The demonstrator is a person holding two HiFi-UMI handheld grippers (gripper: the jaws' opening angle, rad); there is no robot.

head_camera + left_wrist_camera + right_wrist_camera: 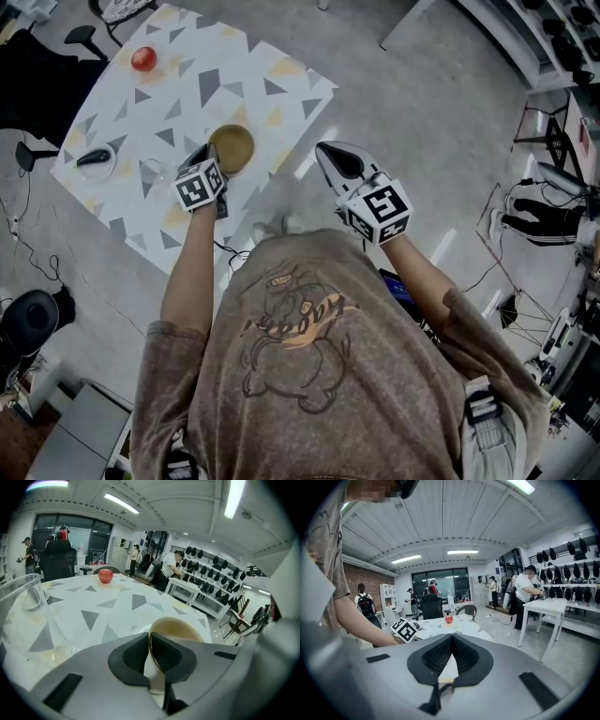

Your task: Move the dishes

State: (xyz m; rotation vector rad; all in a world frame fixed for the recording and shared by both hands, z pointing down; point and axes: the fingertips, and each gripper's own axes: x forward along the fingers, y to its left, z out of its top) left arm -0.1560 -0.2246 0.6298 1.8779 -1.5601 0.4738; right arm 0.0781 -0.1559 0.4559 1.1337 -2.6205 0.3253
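Person: brown printed shirt (309,375) fills the near foreground of the head view; both forearms reach forward, each with a gripper.
Right gripper (328,155) (451,648): held over the grey floor (422,112), off the table's near edge and well apart from the dishes. Its dark pads meet at the tips, and nothing sits between them.
Left gripper (212,156) (151,644): at the table's near edge, tilted downward. Its two pads are pressed together on the near rim of the bowl, one pad inside the wall and one outside.
Bowl (234,148) (176,629): round, tan inside and pale outside. It sits near the near edge of the table, with its rim pinched by the left gripper.
Table (216,75) (122,606): white top printed with grey and yellow triangles.
Glass (150,172) (28,611): clear and upright, just left of the left gripper and apart from the bowl.
Small dish (97,161): white, with a dark object lying in it; it lies farther left, near the table's left corner.
Apple (143,58) (105,575) (448,619): red, alone near the far corner and well apart from the bowl.
Background: a black chair (57,557) stands beyond the table, with people standing farther back and a white bench (548,606) to the right.
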